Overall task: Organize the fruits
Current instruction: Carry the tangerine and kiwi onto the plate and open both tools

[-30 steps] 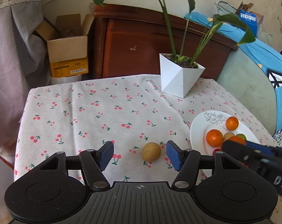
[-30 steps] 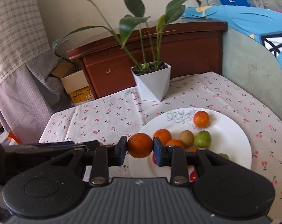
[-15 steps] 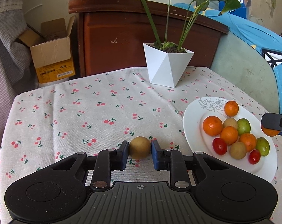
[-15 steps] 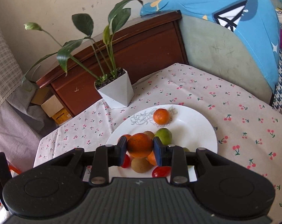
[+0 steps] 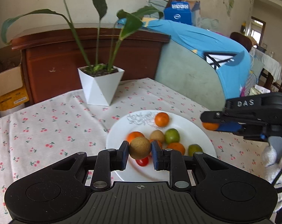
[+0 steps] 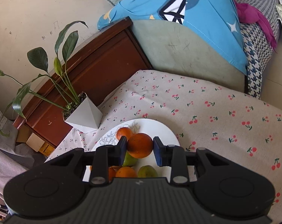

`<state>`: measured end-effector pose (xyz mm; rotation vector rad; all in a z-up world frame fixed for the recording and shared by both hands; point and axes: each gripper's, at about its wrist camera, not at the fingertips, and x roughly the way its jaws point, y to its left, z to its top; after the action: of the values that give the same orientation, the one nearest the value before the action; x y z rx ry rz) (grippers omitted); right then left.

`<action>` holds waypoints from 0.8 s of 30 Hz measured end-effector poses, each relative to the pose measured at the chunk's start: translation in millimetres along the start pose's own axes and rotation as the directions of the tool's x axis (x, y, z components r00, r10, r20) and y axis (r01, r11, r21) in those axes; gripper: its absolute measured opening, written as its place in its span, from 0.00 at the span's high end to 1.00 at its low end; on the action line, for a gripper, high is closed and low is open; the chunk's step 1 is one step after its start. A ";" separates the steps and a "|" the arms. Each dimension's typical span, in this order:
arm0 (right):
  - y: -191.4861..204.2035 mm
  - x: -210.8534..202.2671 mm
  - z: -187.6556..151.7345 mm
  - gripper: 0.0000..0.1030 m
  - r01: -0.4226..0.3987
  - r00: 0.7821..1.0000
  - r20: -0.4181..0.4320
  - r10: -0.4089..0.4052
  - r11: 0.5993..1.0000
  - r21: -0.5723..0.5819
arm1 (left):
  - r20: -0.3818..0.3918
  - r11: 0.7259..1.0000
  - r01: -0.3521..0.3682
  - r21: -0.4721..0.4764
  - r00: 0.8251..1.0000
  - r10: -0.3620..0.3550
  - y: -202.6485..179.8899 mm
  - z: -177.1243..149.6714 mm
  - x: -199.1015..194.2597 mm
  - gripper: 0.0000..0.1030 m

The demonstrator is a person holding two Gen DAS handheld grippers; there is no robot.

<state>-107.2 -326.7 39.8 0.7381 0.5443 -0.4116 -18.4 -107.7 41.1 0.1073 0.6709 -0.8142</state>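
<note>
My left gripper is shut on a round brown fruit and holds it above the near left part of the white plate. The plate holds several oranges, green fruits, a brown fruit and red tomatoes. My right gripper is shut on an orange, held above the right part of the plate. In the left wrist view the right gripper shows at the right edge with the orange in it.
A white angular pot with a tall green plant stands on the cherry-print tablecloth behind the plate. A brown wooden cabinet and a padded chair with a blue cover stand behind the table.
My left gripper closed on the brown fruit, lifted it off the cloth and carried it right, over the plate. My right gripper moved right and up with the orange.
</note>
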 end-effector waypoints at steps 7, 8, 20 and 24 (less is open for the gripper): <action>-3.2 9.5 -3.6 0.70 0.011 0.999 -0.033 -0.010 1.000 0.022 | -0.066 1.000 0.012 0.028 0.998 -0.010 -13.5 -12.0 10.6 0.78; -2.9 10.3 -4.0 0.70 0.012 0.999 -0.034 -0.011 1.000 0.022 | -0.071 1.000 0.013 0.028 0.997 -0.011 -14.0 -12.6 12.0 0.77; 0.5 6.6 -2.7 0.68 0.014 1.000 -0.017 -0.014 1.000 0.026 | -0.064 0.999 -0.009 -0.033 0.998 0.006 -12.8 -4.9 7.4 0.47; 5.5 0.7 -2.0 0.60 0.015 1.000 -0.004 -0.015 1.000 0.015 | -0.058 0.998 -0.032 -0.053 0.998 0.029 -11.4 2.1 1.4 0.34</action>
<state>-104.4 -321.6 41.0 0.7495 0.5510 -0.4283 -24.7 -117.2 43.8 0.0917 0.7430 -0.7649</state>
